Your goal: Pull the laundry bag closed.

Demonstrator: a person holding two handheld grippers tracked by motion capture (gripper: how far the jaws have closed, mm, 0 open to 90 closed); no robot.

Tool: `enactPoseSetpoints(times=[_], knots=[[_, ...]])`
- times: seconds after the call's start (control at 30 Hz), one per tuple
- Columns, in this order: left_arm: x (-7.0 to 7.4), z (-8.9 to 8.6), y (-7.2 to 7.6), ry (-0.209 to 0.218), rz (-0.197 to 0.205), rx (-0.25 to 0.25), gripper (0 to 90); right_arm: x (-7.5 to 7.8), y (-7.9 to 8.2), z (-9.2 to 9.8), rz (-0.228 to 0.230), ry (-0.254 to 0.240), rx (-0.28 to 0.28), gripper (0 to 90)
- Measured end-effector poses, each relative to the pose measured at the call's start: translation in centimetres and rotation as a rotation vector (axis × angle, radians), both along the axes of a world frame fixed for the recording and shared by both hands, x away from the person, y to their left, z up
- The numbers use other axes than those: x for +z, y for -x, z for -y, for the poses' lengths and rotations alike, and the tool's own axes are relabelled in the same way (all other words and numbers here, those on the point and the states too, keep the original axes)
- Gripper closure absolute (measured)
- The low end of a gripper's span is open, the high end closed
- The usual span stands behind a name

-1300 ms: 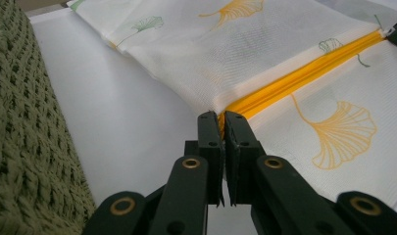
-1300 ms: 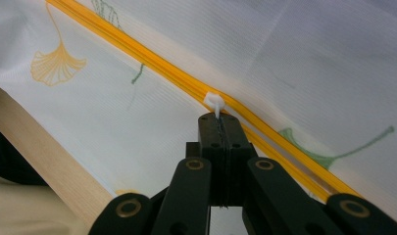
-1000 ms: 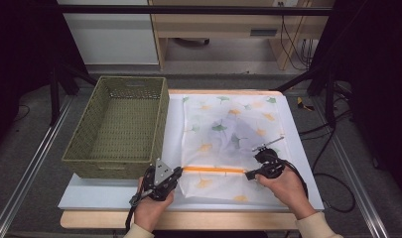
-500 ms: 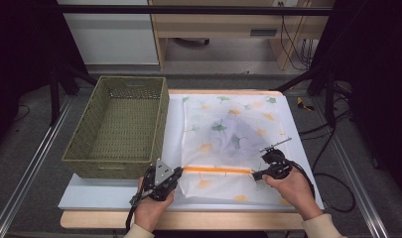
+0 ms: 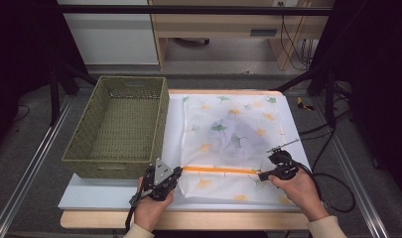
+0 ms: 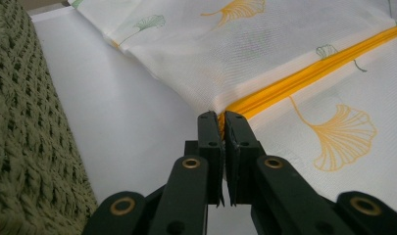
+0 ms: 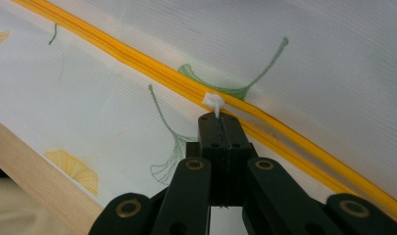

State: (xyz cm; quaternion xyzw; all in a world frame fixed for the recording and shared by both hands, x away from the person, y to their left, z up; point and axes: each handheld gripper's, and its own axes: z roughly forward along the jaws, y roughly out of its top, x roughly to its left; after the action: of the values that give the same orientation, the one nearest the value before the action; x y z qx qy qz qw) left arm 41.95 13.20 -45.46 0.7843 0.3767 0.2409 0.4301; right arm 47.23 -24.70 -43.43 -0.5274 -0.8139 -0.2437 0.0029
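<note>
The zipper [image 5: 221, 170] is stretched sideways between the left hand-held gripper [image 6: 221, 117], clamped on its end, and the right hand-held gripper [image 7: 218, 117], closed on the pull [image 7: 213, 103]

Right gripper [image 5: 262, 174] slides toward 3 o'clock along the yellow zipper [image 5: 221, 170], jaws clamped on the white zipper pull [image 7: 213, 103], now nearer the bag's [image 5: 228, 124] right edge.

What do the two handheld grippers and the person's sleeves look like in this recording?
Both the left gripper and the right gripper are black, with two flat linkage jaws pinned by brass-coloured rivets. The left gripper carries a grey three-cornered plate on top. A black cable trails from each. The person's sleeves are light beige.
</note>
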Motion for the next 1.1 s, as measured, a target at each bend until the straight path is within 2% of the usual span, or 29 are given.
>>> enactPoseSetpoints(times=[1.1], knots=[[-0.2, 0.0, 0.0, 0.007, -0.005, 0.002, 86.2, -0.1, 0.4, 2.4, 0.0, -0.012, -0.041, 90.0]])
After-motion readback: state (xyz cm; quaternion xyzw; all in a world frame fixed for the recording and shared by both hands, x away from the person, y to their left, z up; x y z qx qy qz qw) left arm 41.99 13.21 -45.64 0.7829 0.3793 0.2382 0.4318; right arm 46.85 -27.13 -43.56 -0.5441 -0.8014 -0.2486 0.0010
